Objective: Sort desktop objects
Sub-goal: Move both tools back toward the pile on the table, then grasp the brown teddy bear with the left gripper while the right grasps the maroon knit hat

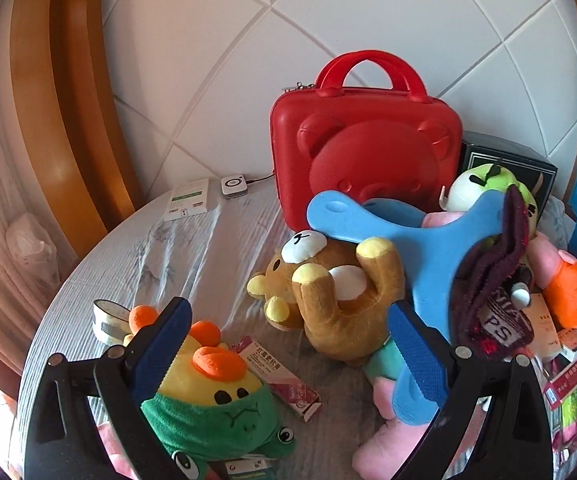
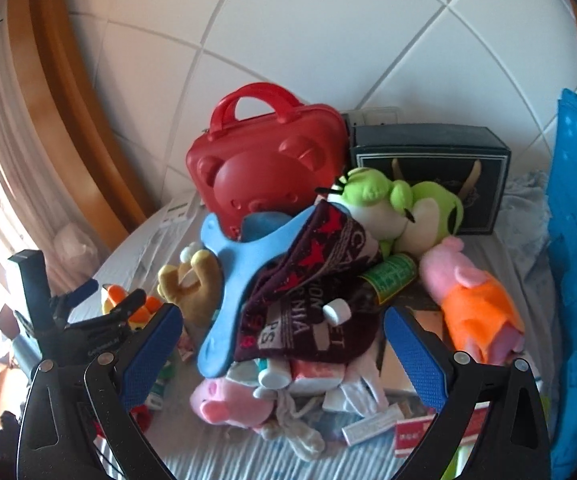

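Plush, plastic and cardboard lie heaped on a pale striped cloth (image 1: 192,248) spread across the tabletop, so sorting looks barely begun. Both sets of tongs stand apart and empty.

The left gripper (image 1: 288,344) hovers low, its ribbed blue pads straddling a yellow duck plush in a green frog hood (image 1: 216,396), with a brown bear plush (image 1: 328,292) lying on its back just beyond. A slim pink-and-white carton (image 1: 280,376) rests flat between the two toys. The duck seems the nearest candidate; taking it would call for lowering and closing on its soft, squashy body.

The right gripper (image 2: 284,356) hangs over the central pile. There a dark maroon knitted cloth with red stars and white lettering (image 2: 308,292) drapes over a smooth blue foam-like shape with rounded arms (image 2: 228,280). Under these lie a pink pig plush (image 2: 228,400) and small white boxes. A second pig in an orange dress (image 2: 476,304) lies to the right, touching a green-and-white plush (image 2: 392,208).

Behind stands a glossy red hard-shell case (image 2: 272,168) with a moulded bear face and a looped handle, beside a dark rectangular box (image 2: 432,148). No sorting bin can be identified with certainty.
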Motion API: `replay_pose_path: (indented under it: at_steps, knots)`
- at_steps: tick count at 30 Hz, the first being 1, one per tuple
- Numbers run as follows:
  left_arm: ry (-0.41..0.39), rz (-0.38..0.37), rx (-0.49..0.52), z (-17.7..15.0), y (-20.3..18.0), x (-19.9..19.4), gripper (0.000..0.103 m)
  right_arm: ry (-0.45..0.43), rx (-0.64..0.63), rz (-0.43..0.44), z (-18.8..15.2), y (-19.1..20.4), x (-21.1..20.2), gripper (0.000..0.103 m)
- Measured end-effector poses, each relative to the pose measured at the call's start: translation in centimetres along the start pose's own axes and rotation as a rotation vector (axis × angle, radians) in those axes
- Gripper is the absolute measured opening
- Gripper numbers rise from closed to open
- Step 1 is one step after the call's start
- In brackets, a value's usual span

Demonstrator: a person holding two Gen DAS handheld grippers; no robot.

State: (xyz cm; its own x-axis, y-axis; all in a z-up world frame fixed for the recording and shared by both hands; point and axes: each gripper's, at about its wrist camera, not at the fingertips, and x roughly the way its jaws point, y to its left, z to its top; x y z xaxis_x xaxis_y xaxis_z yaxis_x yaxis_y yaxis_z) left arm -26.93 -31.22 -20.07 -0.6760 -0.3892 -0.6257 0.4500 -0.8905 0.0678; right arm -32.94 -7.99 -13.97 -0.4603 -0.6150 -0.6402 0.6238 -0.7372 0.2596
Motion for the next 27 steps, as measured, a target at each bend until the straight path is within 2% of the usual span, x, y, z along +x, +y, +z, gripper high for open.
replay_pose_path:
  at_steps: [8,11,13,14,15,16,17,18,23,24,26,27]
  knots:
    - [0.112,-0.006,-0.067,0.2,0.0,6.1,0.1,0.078,-0.009,0.059,1.3,-0.2,7.3,0.103]
    - [0.116,-0.025,-0.083,-0.1,0.0,7.3,0.1,0.098,0.023,0.08,1.6,-0.7,9.0,0.103]
    - [0.126,-0.072,-0.084,-0.3,-0.1,7.9,0.083,0.112,0.029,0.085,1.7,-0.9,10.0,0.103]
    - [0.13,-0.121,-0.093,-0.4,-0.1,8.1,0.064,0.119,0.032,0.085,1.7,-0.9,10.5,0.103]
    - [0.123,-0.15,-0.097,-0.4,-0.3,8.1,0.05,0.128,0.037,0.085,1.7,-0.9,11.0,0.103]
    - [0.11,-0.144,-0.078,-0.2,-0.6,7.9,0.045,0.139,0.045,0.089,1.7,-1.0,11.5,0.103]
    - [0.102,-0.142,-0.048,-0.1,-1.1,7.8,0.034,0.15,0.056,0.093,1.6,-1.0,12.0,0.103]
    - [0.101,-0.153,-0.028,0.0,-1.5,7.7,0.029,0.157,0.066,0.097,1.6,-1.0,12.4,0.103]
    - [0.102,-0.17,-0.028,-0.1,-1.5,7.5,0.028,0.167,0.135,0.073,1.4,-1.5,14.1,0.1]
    - [0.102,-0.173,-0.03,-0.1,-1.4,7.4,0.028,0.173,0.145,0.054,1.4,-1.8,14.5,0.092]
    - [0.105,-0.174,-0.024,-0.3,-1.3,7.3,0.028,0.205,0.144,0.029,1.3,-2.2,15.6,0.06]
    - [0.103,-0.176,-0.017,-0.3,-1.3,7.1,0.027,0.23,0.154,0.046,1.1,-2.6,16.3,0.029]
